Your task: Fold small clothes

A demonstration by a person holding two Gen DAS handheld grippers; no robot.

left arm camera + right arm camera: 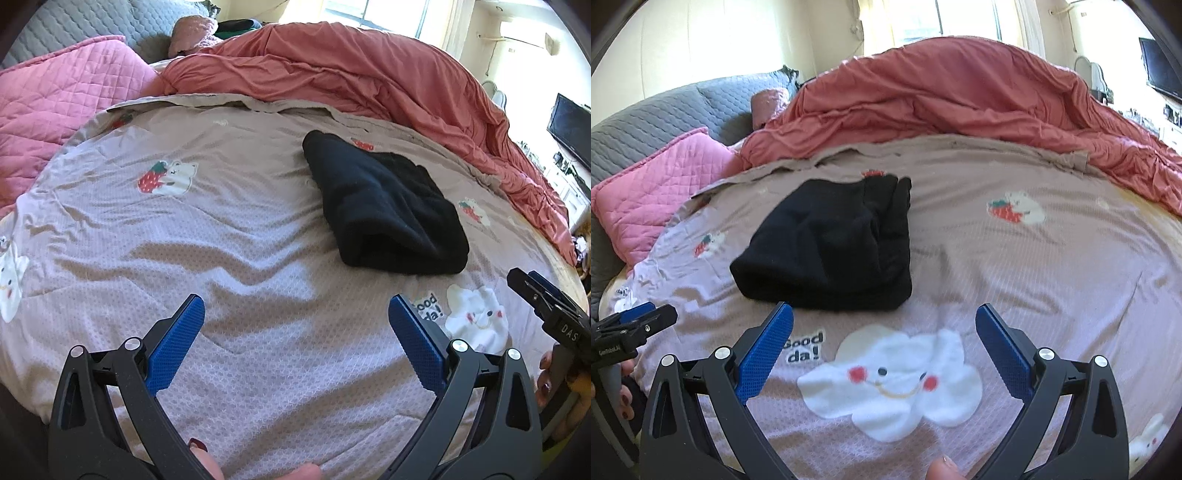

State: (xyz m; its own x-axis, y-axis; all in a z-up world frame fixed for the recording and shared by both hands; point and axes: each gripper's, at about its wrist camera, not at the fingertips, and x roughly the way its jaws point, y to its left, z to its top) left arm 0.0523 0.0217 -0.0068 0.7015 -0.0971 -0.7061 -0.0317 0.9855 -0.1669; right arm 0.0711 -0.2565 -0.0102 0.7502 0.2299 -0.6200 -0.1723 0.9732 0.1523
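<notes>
Both claws, the left gripper (295, 328) and right gripper (884, 328), hang released and empty above the grey-lilac cartoon-print quilt (229, 236), short of the folded black fleece garment (831, 243) lying mid-quilt before the rumpled coral duvet (960, 96). Risk, I judge: a pinch snagging quilt beneath, or dragging the loose fold open.

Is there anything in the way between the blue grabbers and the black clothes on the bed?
No, nothing visible. Only bare printed bedspread lies between the open right gripper and the black garment. The open left gripper also has only bedspread before it.
</notes>
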